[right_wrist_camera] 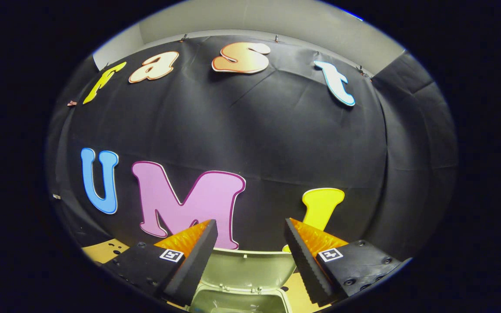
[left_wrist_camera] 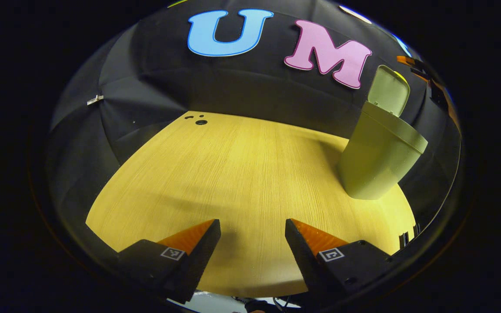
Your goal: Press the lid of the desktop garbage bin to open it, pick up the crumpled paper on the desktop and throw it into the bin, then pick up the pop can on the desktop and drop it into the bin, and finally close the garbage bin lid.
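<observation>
A: Start with the left gripper view. What do you see?

B: The left gripper (left_wrist_camera: 252,226) hangs above the wooden tabletop (left_wrist_camera: 242,174) with its two fingers spread wide apart. Nothing sits between them; bare wood shows through the gap.

A: And the bin?

B: The garbage bin (left_wrist_camera: 379,161) stands on the tabletop, ahead and to the right of that gripper, well apart from it and near the table's far right edge. It looks tilted, though the fisheye lens may be bending it. Its lid (left_wrist_camera: 389,89) is swung up and stands open behind the bin's mouth, against the black cloth wall (left_wrist_camera: 168,87).

A: Anything else on the wood?

B: A few small dark holes (left_wrist_camera: 200,121) near the far left corner of the table. At the extreme right edge, beyond the bin, there is something dark with an orange patch, too squeezed by the lens for me to tell what it is.

A: Now the right gripper view.

B: The right gripper (right_wrist_camera: 250,228) is also spread, fingers parted, holding nothing. It sits right above the bin, looking toward the cloth wall. Between and below its fingers I see the raised lid's inner face (right_wrist_camera: 246,267) and, at the bottom edge, the open mouth of the bin (right_wrist_camera: 237,302). What lies inside is too dark and cropped to tell.

A: Any table there?

B: Slivers of the wood show at the lower left and beside the bin.
</observation>
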A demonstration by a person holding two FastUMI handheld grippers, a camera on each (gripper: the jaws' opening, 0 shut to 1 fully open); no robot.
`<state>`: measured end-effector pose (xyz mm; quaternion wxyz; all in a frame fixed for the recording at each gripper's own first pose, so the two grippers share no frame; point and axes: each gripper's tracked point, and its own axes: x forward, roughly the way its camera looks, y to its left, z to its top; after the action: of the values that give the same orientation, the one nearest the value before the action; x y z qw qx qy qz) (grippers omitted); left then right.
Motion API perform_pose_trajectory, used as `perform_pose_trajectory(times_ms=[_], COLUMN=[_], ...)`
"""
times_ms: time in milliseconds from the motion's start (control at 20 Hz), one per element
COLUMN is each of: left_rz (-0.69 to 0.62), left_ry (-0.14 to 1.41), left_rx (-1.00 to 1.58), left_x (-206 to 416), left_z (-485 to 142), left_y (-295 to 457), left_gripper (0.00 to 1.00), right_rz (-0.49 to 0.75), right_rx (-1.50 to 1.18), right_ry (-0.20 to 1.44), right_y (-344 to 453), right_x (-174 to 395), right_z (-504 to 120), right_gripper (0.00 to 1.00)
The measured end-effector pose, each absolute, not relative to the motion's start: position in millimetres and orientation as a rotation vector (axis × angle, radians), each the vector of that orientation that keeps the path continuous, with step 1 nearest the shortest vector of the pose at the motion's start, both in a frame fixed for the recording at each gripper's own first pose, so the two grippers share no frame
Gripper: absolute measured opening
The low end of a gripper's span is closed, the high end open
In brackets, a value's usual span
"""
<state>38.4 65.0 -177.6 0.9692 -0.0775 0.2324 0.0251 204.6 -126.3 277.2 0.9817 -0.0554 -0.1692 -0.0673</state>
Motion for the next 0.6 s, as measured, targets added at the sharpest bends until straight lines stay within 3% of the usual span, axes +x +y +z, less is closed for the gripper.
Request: perform_pose_trajectory(times_ms=[600], left_rz=[0.135], left_ry=[0.474], left_rx=[-0.16], left_x=[8.7], left_z=[-181.0], left_y=[59.4], left_gripper=[0.96], right_rz=[-0.131], right_rx=[0.007], right_ry=[-0.126], right_y=[-139.7], right_x=[281.3], right_z=[220.2], right_gripper=[0.96])
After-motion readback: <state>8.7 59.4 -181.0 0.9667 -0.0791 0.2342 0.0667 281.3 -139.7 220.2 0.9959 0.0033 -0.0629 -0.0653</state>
